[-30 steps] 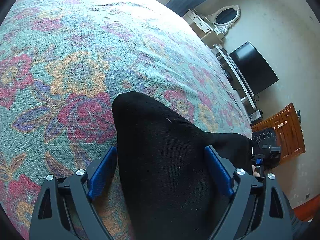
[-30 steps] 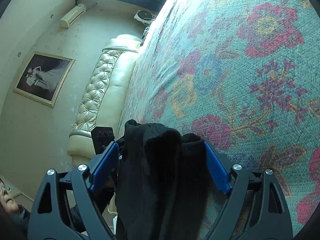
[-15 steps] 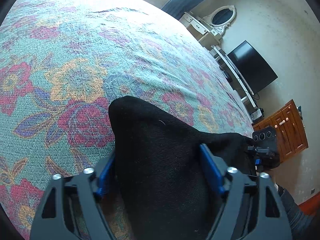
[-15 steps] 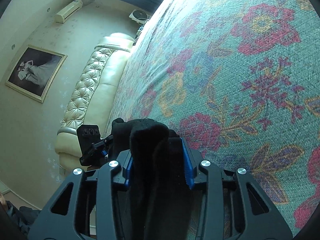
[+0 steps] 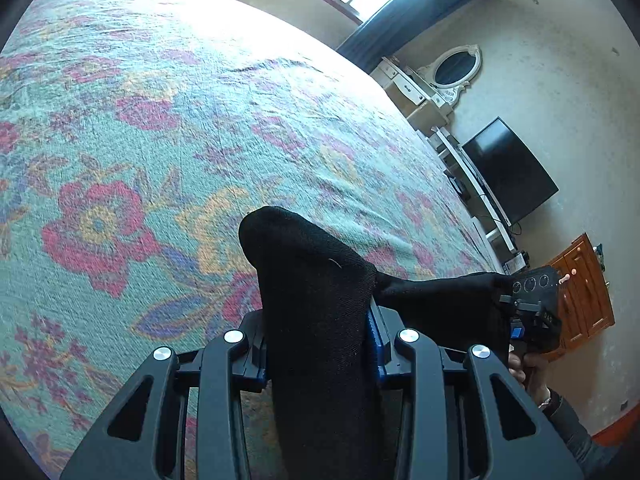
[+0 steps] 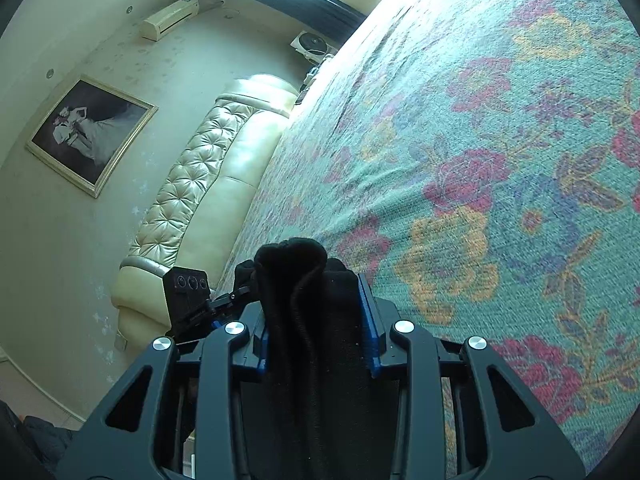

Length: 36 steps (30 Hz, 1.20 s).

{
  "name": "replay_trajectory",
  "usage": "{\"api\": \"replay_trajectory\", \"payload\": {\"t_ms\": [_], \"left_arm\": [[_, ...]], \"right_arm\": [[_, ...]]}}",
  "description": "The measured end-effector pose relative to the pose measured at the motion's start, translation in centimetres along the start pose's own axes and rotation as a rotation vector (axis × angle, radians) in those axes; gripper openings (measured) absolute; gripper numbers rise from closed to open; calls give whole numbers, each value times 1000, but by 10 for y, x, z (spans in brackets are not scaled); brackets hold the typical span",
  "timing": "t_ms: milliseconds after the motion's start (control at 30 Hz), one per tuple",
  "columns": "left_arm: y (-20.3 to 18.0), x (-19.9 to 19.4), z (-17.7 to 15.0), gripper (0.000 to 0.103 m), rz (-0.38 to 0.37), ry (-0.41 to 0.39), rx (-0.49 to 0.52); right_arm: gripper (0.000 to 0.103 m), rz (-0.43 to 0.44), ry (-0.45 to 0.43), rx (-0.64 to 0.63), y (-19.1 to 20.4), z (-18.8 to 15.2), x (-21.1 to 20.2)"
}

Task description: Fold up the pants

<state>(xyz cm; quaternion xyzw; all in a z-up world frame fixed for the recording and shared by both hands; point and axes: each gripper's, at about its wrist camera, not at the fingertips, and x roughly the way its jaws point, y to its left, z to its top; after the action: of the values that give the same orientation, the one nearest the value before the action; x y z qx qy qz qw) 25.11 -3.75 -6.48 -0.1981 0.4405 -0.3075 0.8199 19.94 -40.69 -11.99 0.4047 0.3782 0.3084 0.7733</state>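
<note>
Both grippers are clamped on the black pants, one at each end of the same edge. In the left wrist view the left gripper has its blue pads pressed against a thick bunch of cloth that stands up past the fingertips; its jaws have just been closing, with the pants between them. In the right wrist view the right gripper pinches a rolled, layered hem of the pants in the same way, and its jaws too have just been closing on that cloth.

The relation that matters is the span between the two grips. From the left gripper the pants run off to the right as a taut dark band to the right gripper, held by a hand at the edge of the bed. From the right wrist view the left gripper sits close by on the left, at about the same height. So the held edge lies crosswise between the grippers, roughly level, and the rest of the pants hangs below and behind the cameras, out of sight.

The open floral bed lies straight ahead of both grippers. My reading is that the next move carries the edge forward over the bed, both hands travelling together so the span stays straight. Neither hand looks nearer the bed than the other.
</note>
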Motion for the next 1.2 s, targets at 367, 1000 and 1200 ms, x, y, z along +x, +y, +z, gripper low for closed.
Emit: {"api": "replay_trajectory", "payload": {"t_ms": [367,1000,1200], "left_arm": [[47,24,66,50,31,60,-1],[69,-65,-48,73,-48,-40,-220],[55,-81,-91,79,-62,-45,-209]], "right_arm": [[34,13,-9,130,-34,28,54],[65,33,-3,217,-23,-61,-18],[76,54,-23,230,-12,-88,-18]]}}
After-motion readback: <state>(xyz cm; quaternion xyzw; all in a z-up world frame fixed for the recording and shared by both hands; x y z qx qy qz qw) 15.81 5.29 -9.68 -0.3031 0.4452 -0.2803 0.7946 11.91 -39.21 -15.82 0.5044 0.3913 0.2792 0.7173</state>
